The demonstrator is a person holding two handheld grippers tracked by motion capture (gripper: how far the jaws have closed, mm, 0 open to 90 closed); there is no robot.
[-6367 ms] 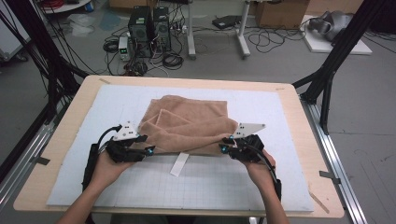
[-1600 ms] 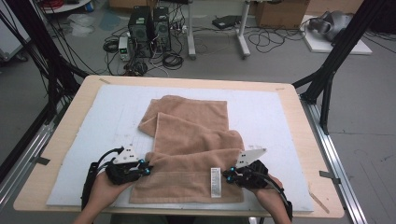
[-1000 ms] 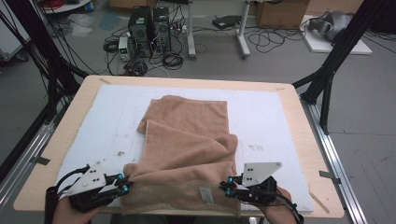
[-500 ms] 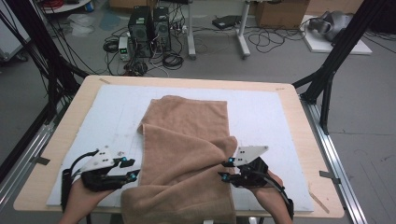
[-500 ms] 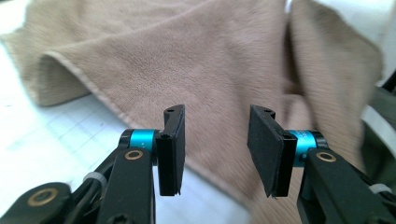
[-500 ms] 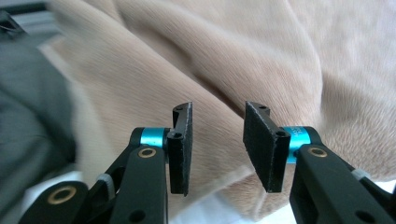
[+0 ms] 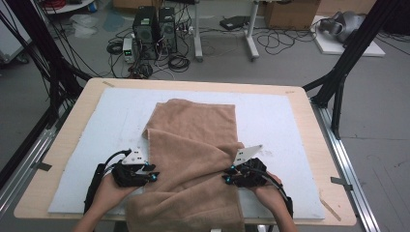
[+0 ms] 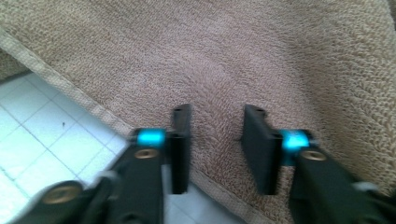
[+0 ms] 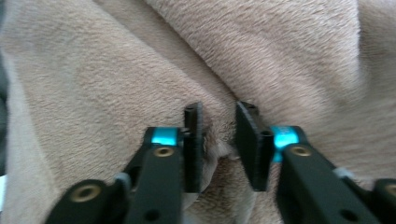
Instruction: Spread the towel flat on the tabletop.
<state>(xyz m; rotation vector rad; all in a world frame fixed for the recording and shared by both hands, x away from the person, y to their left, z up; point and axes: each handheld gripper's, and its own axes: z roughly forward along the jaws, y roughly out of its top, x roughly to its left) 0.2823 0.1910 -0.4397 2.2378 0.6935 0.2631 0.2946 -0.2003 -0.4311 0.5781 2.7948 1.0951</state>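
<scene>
Both grippers moved inward | left gripper (image 7: 153, 173) open over towel (image 7: 193, 159) | right gripper (image 7: 227, 175) pinching fold

free: white mat (image 7: 285, 121) bare left and right of towel (image 7: 193, 145) | obstacle: rumpled towel folds mid-table, overhanging near edge

Grey floor (image 7: 382, 121), computer towers (image 7: 154, 26), cables (image 7: 285, 41)

Towel (image 7: 193, 159) on mat (image 7: 280, 121), mat on table (image 7: 309, 106); near end draped over front edge. Left gripper (image 7: 153, 177) at towel's left edge, right gripper (image 7: 226, 180) at its right. Computer tower (image 7: 154, 24) on floor behind table.
</scene>
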